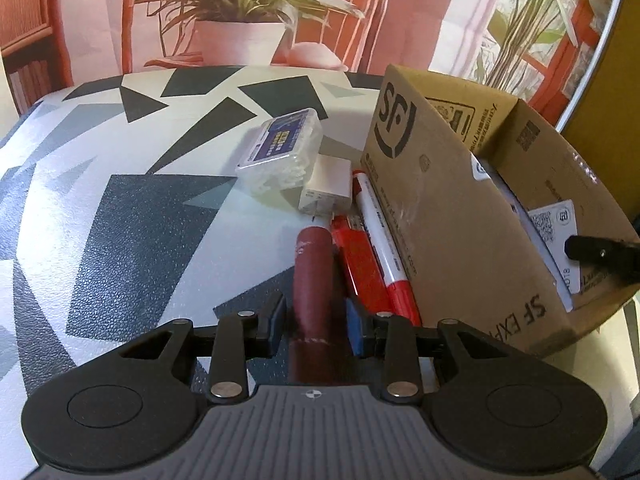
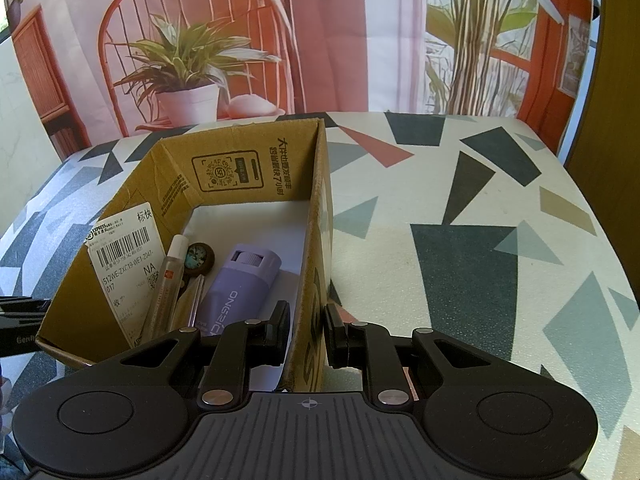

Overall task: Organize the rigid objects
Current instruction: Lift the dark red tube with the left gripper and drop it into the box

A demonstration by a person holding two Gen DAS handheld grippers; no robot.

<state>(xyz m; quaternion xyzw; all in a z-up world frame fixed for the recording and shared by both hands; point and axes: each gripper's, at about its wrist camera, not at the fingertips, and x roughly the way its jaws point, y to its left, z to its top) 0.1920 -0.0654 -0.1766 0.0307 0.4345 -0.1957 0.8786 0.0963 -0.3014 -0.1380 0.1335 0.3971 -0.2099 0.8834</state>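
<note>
My left gripper (image 1: 316, 322) is shut on a dark red cylinder (image 1: 312, 272), which points away from me over the patterned table. Just to its right lie a red pen (image 1: 362, 268) and a white-and-red marker (image 1: 382, 232), both against the outer wall of the cardboard box (image 1: 440, 216). A white charger block (image 1: 326, 190) and a clear plastic case (image 1: 280, 148) lie farther back. My right gripper (image 2: 306, 332) is shut on the right wall of the cardboard box (image 2: 320, 240). Inside sit a lilac bottle (image 2: 240, 284), a slim clear tube (image 2: 168, 284) and a round dark piece (image 2: 199, 258).
The table (image 2: 460, 240) has a grey, white and dark triangle pattern. A backdrop printed with a potted plant (image 1: 240, 36) and a red chair hangs behind the far edge. The tip of the other gripper (image 1: 600, 252) shows over the box's right end.
</note>
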